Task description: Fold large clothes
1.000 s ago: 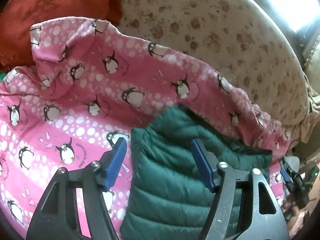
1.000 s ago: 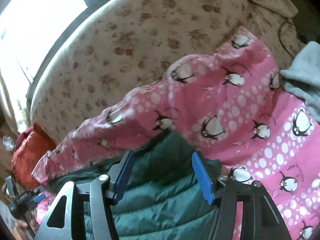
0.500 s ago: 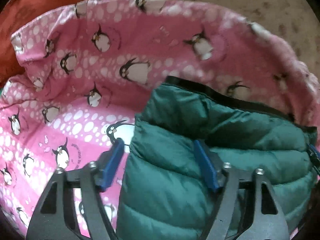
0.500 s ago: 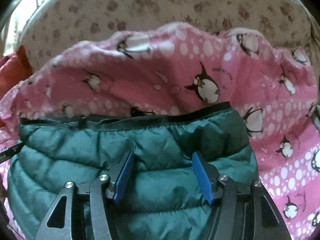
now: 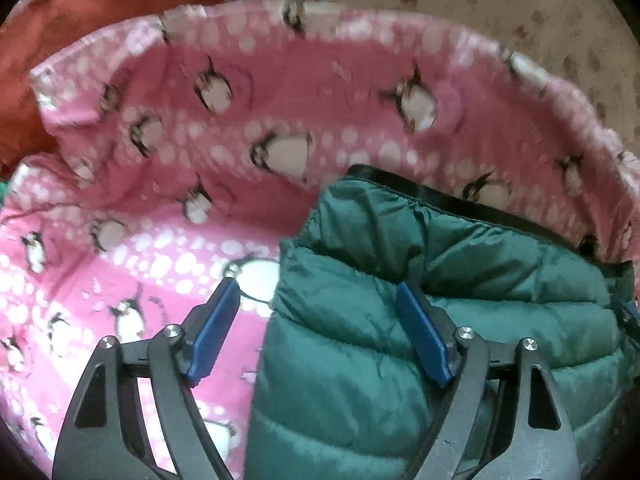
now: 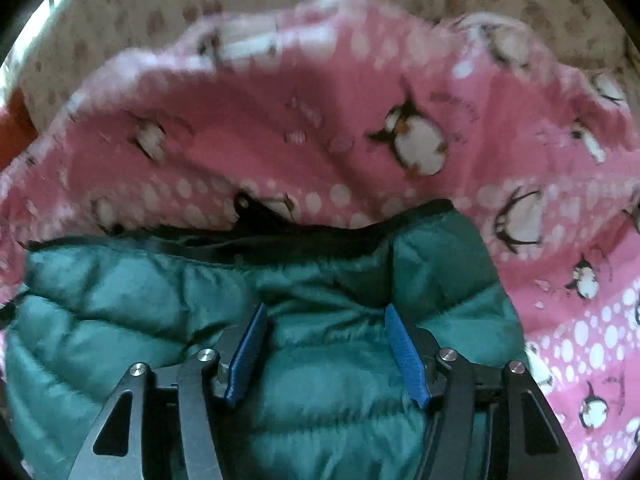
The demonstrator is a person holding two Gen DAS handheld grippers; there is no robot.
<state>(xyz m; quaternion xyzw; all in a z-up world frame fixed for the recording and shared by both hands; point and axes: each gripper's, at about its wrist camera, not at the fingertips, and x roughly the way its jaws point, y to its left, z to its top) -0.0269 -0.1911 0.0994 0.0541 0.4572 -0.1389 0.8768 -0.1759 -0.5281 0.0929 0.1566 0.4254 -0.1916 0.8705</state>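
A dark green quilted puffer jacket (image 5: 460,280) with a black trimmed edge lies on a pink penguin-print blanket (image 5: 200,184). My left gripper (image 5: 316,320) is open and straddles the jacket's left edge, one blue pad over the blanket, one on the green fabric. In the right wrist view the jacket (image 6: 140,312) fills the lower half. My right gripper (image 6: 324,340) is open, its blue pads pressed down against the padded fabric near the black edge.
The pink blanket (image 6: 360,128) lies over a beige sofa with brown flower print (image 5: 500,8). An orange-red cushion (image 5: 80,28) sits at the far left. The blanket's rim bunches up behind the jacket.
Both grippers have dropped lower and closer to the jacket. The right gripper's jaws have narrowed slightly around the fabric. The window and sofa back have left the view.
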